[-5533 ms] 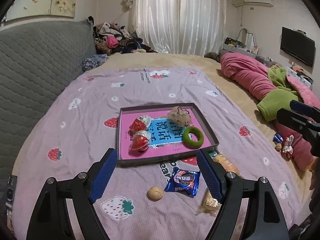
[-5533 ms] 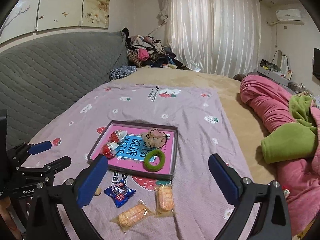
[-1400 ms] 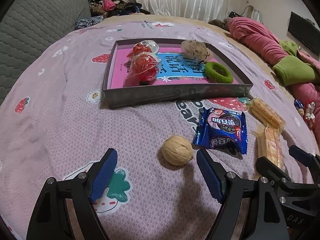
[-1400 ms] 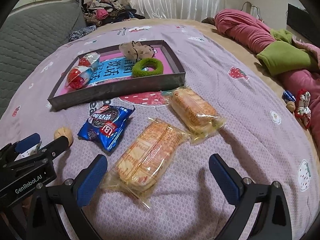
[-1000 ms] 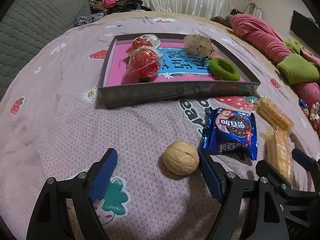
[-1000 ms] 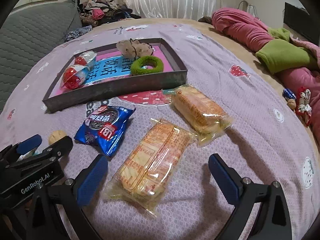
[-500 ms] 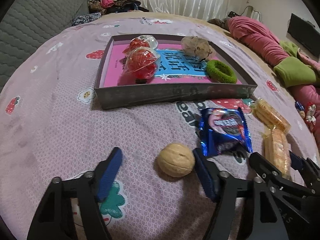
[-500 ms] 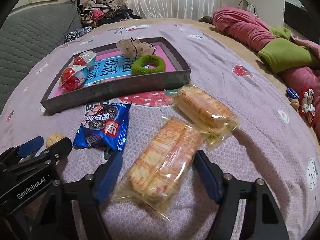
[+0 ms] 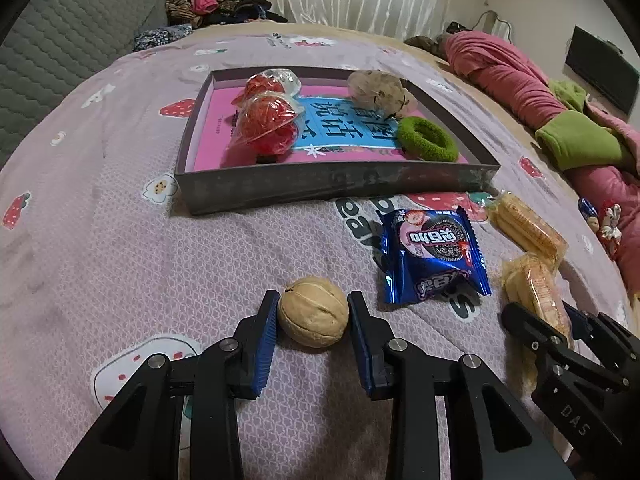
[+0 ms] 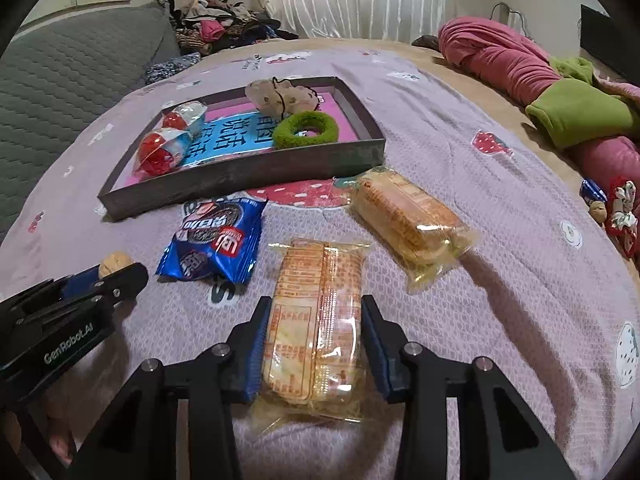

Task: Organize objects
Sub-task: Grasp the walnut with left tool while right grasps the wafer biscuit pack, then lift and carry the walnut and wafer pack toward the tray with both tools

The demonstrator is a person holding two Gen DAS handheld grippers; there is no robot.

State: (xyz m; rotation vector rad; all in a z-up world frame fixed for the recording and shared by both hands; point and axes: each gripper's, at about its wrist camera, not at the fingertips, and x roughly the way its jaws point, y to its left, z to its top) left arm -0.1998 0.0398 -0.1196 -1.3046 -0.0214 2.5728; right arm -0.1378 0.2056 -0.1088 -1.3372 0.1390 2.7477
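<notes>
Four items already lie in the tray (image 9: 336, 184); in front of it, the left gripper (image 9: 313, 320) is clamped on the walnut (image 9: 313, 317), the right gripper (image 10: 315, 334) has just closed on a cracker pack (image 10: 316, 320), and the cookie packet (image 9: 434, 254) and second cracker pack (image 10: 412, 220) remain.

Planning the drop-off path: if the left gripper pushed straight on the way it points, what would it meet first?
The left gripper, shut on the round tan walnut, points down at the lilac strawberry-print bedspread; it would probably press into that before reaching the grey shallow box farther ahead.
</notes>
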